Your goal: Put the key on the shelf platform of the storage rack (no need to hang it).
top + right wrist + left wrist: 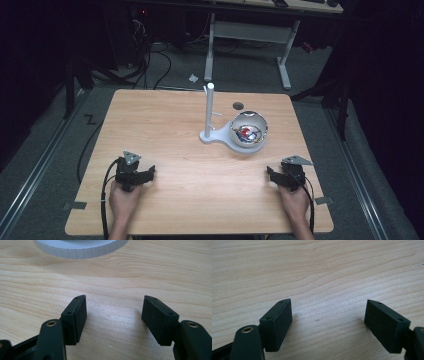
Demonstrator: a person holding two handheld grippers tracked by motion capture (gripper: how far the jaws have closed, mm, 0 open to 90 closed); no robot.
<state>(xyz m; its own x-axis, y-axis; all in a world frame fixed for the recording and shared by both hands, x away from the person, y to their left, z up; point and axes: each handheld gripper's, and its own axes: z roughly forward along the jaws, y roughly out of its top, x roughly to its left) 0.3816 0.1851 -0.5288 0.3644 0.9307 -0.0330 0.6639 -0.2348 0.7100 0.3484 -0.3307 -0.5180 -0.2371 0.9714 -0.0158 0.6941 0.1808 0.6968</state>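
Note:
A shiny metal bowl holding something red and blue sits on a white stand base, from which a white post rises upright. My left gripper rests on the wooden table at the front left, open, with bare wood between its jaws. At the front right my right gripper is open too, with nothing between its pads. The ribbed white edge of the stand base lies ahead of it in the right gripper view.
A small dark round hole marks the table behind the bowl. Beyond the table stand a white desk frame and cables on a grey floor. Wide bare wood lies between the two grippers.

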